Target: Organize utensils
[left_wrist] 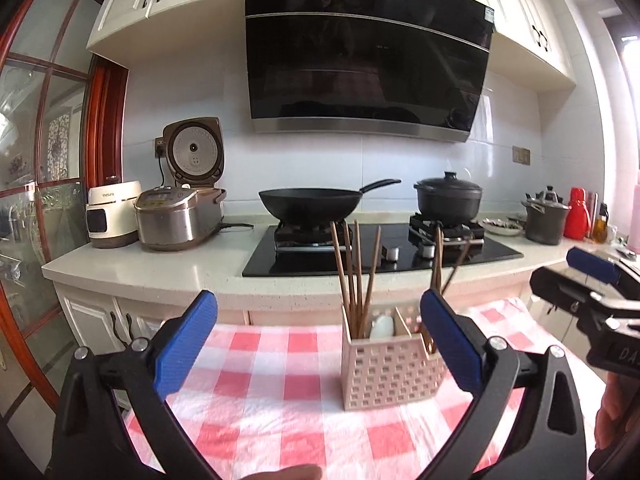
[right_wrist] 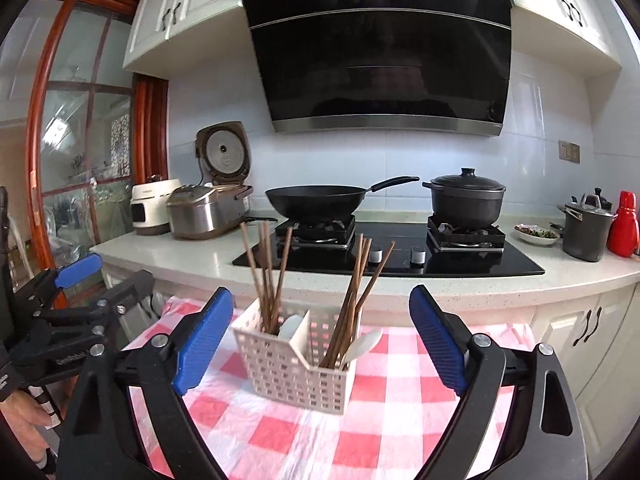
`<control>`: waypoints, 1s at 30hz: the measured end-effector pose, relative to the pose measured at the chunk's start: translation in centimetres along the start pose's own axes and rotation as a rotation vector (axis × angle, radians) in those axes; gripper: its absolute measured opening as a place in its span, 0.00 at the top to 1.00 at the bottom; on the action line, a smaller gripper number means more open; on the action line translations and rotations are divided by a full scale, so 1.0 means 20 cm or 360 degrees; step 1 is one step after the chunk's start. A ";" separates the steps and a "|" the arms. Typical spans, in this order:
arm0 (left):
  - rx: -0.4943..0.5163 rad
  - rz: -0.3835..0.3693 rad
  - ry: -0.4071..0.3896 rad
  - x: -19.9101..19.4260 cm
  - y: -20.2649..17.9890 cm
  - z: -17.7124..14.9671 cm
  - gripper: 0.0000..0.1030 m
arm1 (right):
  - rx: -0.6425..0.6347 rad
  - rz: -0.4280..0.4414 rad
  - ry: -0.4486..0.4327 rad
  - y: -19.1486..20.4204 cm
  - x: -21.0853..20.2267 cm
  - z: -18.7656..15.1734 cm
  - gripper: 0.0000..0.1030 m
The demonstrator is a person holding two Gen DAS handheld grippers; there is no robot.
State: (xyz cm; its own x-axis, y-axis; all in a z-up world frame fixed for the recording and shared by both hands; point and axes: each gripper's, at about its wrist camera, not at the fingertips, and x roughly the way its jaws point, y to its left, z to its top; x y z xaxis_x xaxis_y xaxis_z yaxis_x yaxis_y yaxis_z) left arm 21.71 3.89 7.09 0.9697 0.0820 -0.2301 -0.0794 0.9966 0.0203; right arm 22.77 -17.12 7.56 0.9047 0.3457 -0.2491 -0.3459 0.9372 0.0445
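While both tools hang spread and empty, the pink basket (right_wrist: 298, 364) sits dead ahead of the right tool (right_wrist: 322, 344) on the checked bench (right_wrist: 380, 432) (right of centre for the left tool (left_wrist: 318, 344)), its chopsticks (right_wrist: 268, 276) standing near-upright.

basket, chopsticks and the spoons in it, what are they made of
Basket: looks like matte cream plastic, moulded with a grid of square holes. Chopsticks: probably wood or bamboo, brown and dull. Spoons: smooth glossy white, ceramic or plastic; can't tell which.
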 end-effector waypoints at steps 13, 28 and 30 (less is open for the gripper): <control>-0.0071 -0.0174 0.0101 -0.21 0.00 -0.07 0.05 | -0.0036 0.0030 0.0053 -0.02 -0.17 -0.09 0.18; -0.0041 -0.0215 0.0136 -0.21 -0.06 -0.09 0.05 | -0.0056 0.0051 0.0041 -0.02 -0.21 -0.10 0.18; -0.0040 -0.0219 0.0134 -0.22 -0.06 -0.09 0.05 | -0.0061 0.0051 0.0047 -0.01 -0.20 -0.10 0.18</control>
State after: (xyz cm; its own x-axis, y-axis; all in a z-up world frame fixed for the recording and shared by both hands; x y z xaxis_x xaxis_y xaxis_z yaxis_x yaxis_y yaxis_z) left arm 17.17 2.31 6.35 0.9491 -0.0566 -0.3098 0.0461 0.9981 -0.0410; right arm 18.69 -18.76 6.59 0.8855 0.3732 -0.2768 -0.3841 0.9232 0.0160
